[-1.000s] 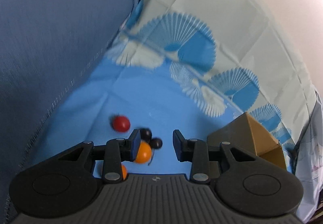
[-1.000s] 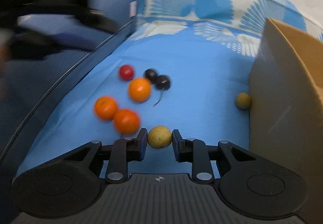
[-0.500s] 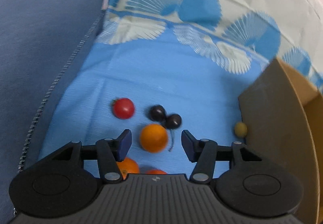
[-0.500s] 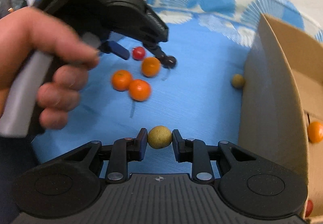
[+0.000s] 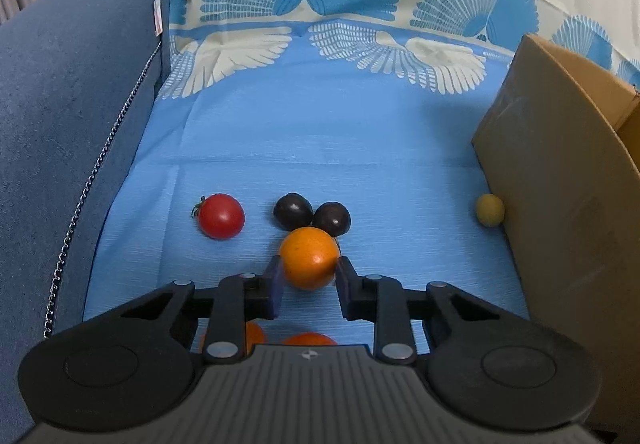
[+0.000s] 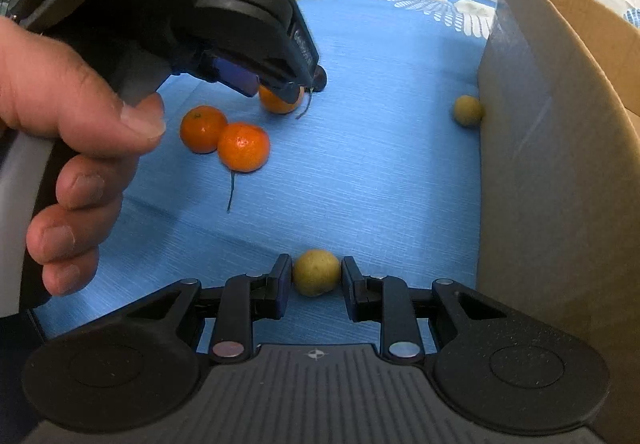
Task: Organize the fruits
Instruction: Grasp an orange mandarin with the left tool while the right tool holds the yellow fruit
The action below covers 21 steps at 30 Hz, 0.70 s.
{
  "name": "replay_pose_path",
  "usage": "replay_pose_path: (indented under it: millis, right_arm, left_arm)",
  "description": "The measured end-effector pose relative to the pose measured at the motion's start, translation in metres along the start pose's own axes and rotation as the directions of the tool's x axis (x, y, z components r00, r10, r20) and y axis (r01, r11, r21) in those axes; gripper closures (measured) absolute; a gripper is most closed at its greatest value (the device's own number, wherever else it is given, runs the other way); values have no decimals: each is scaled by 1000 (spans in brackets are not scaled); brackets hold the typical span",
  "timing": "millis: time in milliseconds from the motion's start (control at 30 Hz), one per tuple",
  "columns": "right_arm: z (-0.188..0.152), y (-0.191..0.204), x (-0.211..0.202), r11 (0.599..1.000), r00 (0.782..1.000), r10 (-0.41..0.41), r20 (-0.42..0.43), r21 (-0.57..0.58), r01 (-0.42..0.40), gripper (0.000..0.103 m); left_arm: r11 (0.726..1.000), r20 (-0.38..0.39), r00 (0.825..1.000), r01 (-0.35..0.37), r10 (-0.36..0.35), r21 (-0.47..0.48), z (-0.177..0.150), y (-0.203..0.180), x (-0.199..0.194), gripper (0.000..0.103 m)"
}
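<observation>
Cardboard box stands on the blue cloth, right of both tools. Right gripper, the nearer to the box, pinches a yellow-green fruit. Left gripper, jaws closing, has an orange fruit between its fingertips, low over the cloth.

Right gripper clamps a yellow-green fruit between its pads. Ahead and to its left, a hand grips the left gripper, jaws closing around an orange. Two oranges lie touching nearer. Cardboard box stands right, a second yellow-green fruit against it.
</observation>
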State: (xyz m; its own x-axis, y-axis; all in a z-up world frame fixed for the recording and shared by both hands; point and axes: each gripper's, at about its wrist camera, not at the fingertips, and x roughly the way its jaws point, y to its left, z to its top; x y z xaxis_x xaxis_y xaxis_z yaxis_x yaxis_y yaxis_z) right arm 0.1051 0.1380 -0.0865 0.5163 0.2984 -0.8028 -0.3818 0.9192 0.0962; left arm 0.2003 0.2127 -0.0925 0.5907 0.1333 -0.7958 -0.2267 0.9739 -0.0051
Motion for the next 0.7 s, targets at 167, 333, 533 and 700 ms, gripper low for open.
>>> replay_pose_path:
  millis: [167,333,533,700]
  right_arm:
    - [-1,3,-9,1000,999,-14,39,-22,15,75]
    - [-2,0,0,1000,1000,-11,-1,-18,11,75]
    - [0,-1,0,1000,1000,-7,-2,-12,7,75]
    - [0,0,2,1000,1000,-9,-2,-15,9,75]
  left_arm:
    - [999,16,1000,18,-17,-39,2,5,-6,81]
    - [985,-10,997,70,-72,-155,2,20,-3,80]
    - [966,-17,995,93,-100,-240,3,32,0,67]
    - [978,-25,996,80,-87,-191,4,22,4,61]
